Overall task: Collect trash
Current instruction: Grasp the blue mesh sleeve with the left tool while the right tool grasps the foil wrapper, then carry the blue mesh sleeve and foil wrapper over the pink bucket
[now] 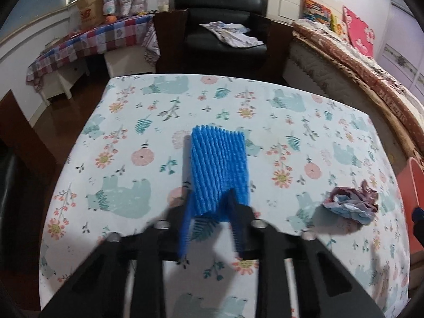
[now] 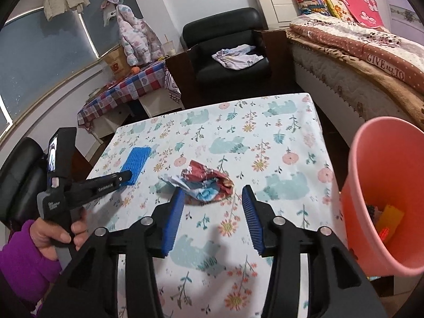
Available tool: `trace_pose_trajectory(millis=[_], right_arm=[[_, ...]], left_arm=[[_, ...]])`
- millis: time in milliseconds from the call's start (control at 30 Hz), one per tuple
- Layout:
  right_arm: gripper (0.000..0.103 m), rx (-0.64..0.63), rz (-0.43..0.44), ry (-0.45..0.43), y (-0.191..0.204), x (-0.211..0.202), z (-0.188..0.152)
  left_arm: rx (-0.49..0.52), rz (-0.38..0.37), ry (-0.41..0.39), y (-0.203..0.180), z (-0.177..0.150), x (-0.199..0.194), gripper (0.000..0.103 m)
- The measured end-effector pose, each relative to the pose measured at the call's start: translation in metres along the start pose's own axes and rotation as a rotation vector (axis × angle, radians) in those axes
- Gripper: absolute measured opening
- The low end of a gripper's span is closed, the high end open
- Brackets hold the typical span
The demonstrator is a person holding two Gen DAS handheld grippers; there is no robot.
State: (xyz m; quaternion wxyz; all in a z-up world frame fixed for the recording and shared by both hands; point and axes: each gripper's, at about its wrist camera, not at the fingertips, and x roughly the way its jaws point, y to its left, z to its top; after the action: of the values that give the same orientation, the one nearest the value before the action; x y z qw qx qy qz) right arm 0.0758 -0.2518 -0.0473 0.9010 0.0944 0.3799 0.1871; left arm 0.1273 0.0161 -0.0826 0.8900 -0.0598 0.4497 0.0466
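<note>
A blue foam net sleeve (image 1: 220, 164) lies flat in the middle of the bear-print tablecloth (image 1: 127, 143). My left gripper (image 1: 212, 197) has its blurred blue-padded fingers pinched on the sleeve's near end. From the right wrist view that gripper (image 2: 126, 177) sits tip-down on the same sleeve (image 2: 136, 160). A crumpled red, white and blue wrapper (image 2: 208, 182) rests on the cloth (image 2: 278, 145). My right gripper (image 2: 213, 192) stands open just short of it, a pad on either side of its near edge, not touching. The wrapper (image 1: 351, 204) also shows at the right of the left wrist view.
A pink bucket (image 2: 384, 185) stands at the table's right edge with yellow and orange scraps inside; its rim (image 1: 413, 182) shows at the far right. A hand in a purple sleeve (image 2: 29, 254) holds the left gripper. A black armchair (image 2: 225, 42) and a bed (image 2: 357, 61) lie beyond the table.
</note>
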Motion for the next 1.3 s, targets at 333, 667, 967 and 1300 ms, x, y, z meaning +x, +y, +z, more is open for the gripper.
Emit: trace_pose_trajectory(millis=[333, 667, 967, 1300], right_arm=[[0.046, -0.018, 0.011, 0.032, 0.003, 0.028, 0.015], [0.046, -0.048, 0.001, 0.111, -0.003, 0.070, 0.025], [0.046, -0.072, 0.039, 0.153, 0.006, 0.073, 0.008], [0.029, -0.058, 0.041, 0.094, 0.016, 0.040, -0.001]], left_arm=[[-0.025, -0.066, -0.042, 0.002, -0.004, -0.022, 0.008], [-0.041, -0.111, -0.068, 0.006, -0.007, -0.041, 0.009], [-0.040, -0.133, -0.064, 0.004, -0.010, -0.043, 0.009], [-0.035, -0.158, -0.077, -0.005, -0.017, -0.057, 0.009]])
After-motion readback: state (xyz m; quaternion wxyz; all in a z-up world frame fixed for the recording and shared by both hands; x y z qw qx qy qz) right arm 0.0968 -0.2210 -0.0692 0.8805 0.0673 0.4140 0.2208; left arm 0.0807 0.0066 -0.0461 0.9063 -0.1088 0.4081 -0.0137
